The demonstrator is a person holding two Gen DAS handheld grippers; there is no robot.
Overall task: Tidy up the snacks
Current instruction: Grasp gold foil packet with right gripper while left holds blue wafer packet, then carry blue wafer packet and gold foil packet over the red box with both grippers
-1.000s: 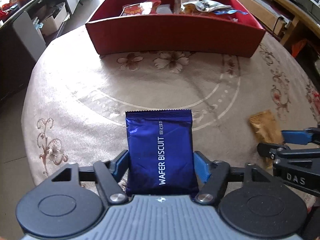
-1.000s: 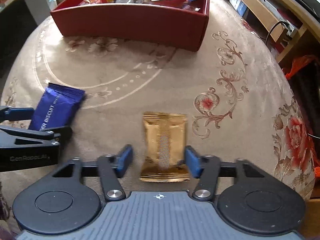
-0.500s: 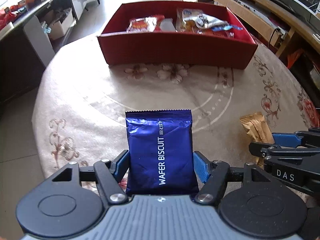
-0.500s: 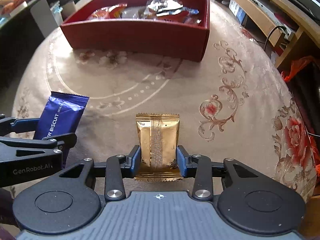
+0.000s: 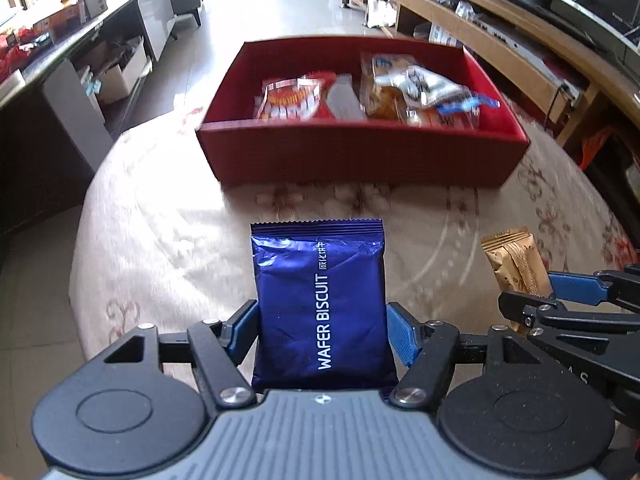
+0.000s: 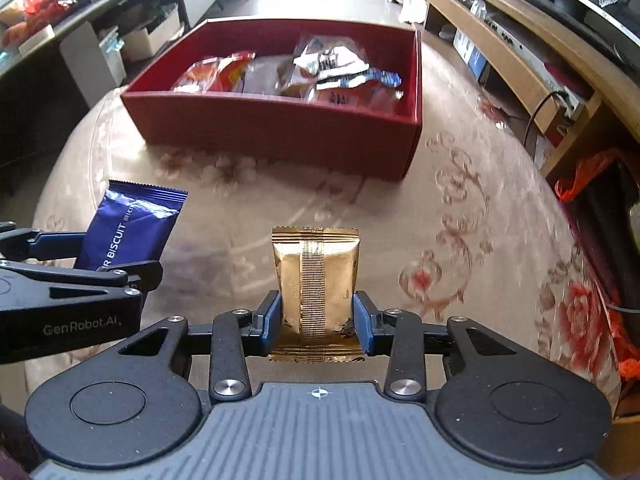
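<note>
My left gripper (image 5: 322,330) is shut on a blue wafer biscuit packet (image 5: 320,300) and holds it above the table. My right gripper (image 6: 318,316) is shut on a gold snack packet (image 6: 316,280), also lifted. A red box (image 5: 360,156) stands ahead at the far side of the table, with several snack packets (image 5: 372,92) inside. In the right wrist view the box (image 6: 280,128) is ahead and a little left, the blue packet (image 6: 132,228) and left gripper (image 6: 80,276) at the left. The gold packet (image 5: 514,264) and right gripper (image 5: 568,296) show at the right of the left wrist view.
The round table has a beige flowered cloth (image 6: 460,240). A low wooden shelf unit (image 6: 520,60) runs along the right, with an orange bag (image 6: 592,172) on the floor beside it. A dark counter (image 5: 48,80) and boxes stand at the left.
The right gripper has shut on the gold packet. Both grippers have risen with their packets, so the red box's inside shows more.
</note>
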